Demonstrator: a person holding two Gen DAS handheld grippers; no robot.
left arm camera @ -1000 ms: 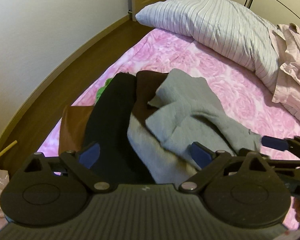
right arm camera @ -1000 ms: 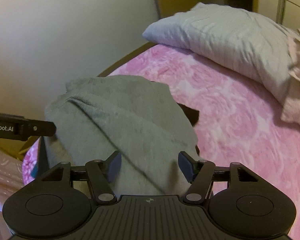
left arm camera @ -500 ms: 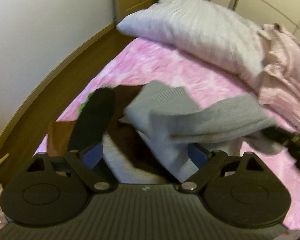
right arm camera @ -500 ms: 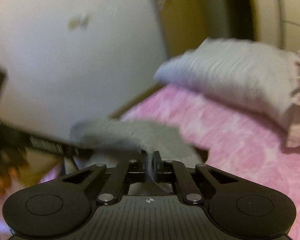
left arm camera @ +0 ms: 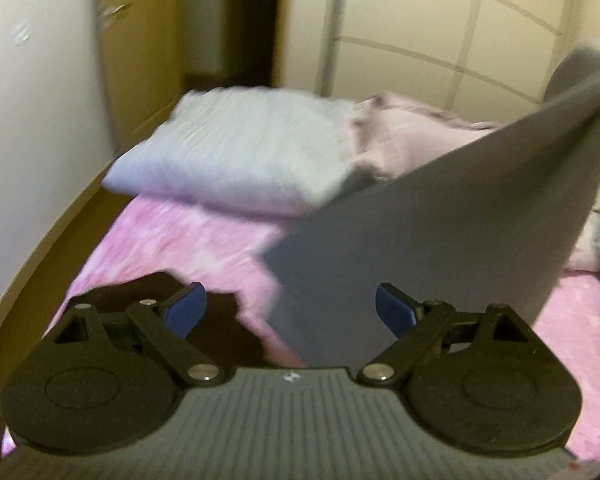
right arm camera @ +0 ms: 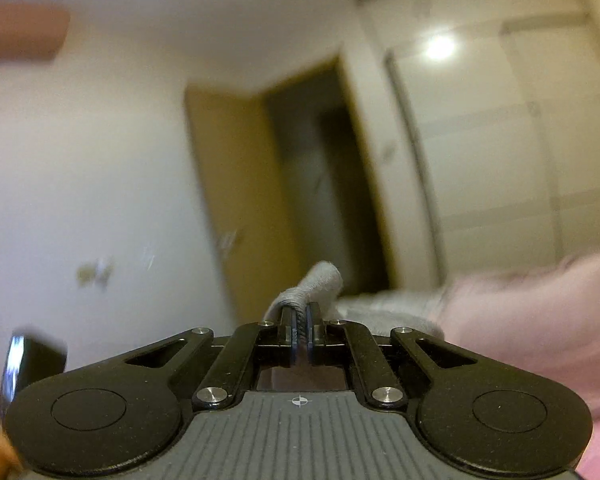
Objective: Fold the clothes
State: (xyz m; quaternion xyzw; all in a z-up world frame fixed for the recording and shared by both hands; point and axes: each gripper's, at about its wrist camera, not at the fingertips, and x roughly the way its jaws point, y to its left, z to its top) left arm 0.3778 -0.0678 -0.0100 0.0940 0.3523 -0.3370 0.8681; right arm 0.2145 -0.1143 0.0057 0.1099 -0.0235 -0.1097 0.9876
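A grey knit garment (left arm camera: 440,232) hangs in the air over the pink bed, stretched up toward the upper right. My right gripper (right arm camera: 299,334) is shut on a bunched fold of this grey garment (right arm camera: 316,286), raised high and facing the wall. My left gripper (left arm camera: 290,308) is open, its blue pads on either side of the garment's lower hanging part, with nothing pinched. A dark brown garment (left arm camera: 148,292) lies on the bed just beyond the left fingers.
The pink floral bedspread (left arm camera: 180,240) fills the foreground. A striped pillow (left arm camera: 236,160) and a pale pink quilt (left arm camera: 412,136) lie at the head of the bed. A wardrobe (right arm camera: 500,140) and a doorway (right arm camera: 312,168) stand behind. Wooden floor runs along the left wall.
The right gripper shut on the grey garment and lifted it high off the pile. The left gripper tilted upward and stayed open; the clothes pile dropped out of view.
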